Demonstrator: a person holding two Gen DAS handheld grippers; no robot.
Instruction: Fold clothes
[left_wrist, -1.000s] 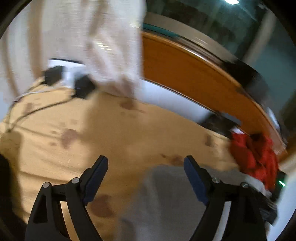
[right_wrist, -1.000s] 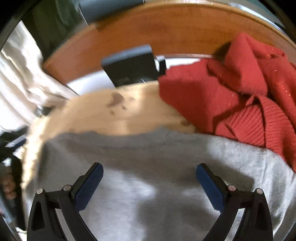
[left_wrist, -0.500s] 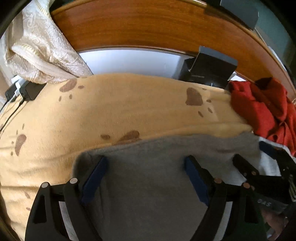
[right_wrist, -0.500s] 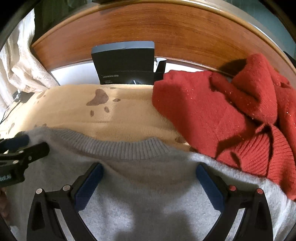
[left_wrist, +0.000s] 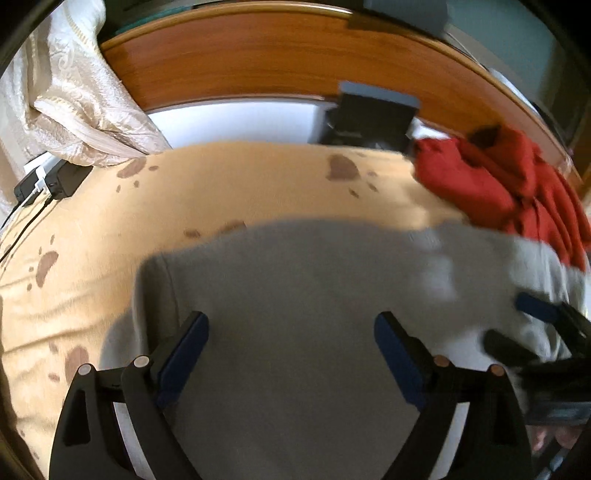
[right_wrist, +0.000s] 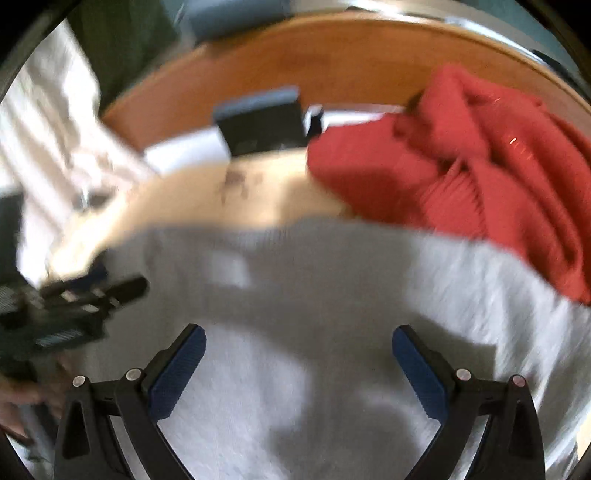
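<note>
Blurring smears my right view; the grey sweater (right_wrist: 332, 295) fills the lower frame, flat on the tan blanket (left_wrist: 221, 192), under my left gripper (left_wrist: 290, 345) and right gripper (right_wrist: 299, 356), both released.

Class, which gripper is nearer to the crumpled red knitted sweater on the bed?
Right. The right gripper sits over the grey sweater just below the red sweater; the left gripper is farther along the grey one.

Grey sweater (left_wrist: 295, 332) spread flat, directly below and ahead of both claws. Red knit sweater (right_wrist: 461, 173) crumpled, ahead-right, overlapping grey's far-right edge.
</note>
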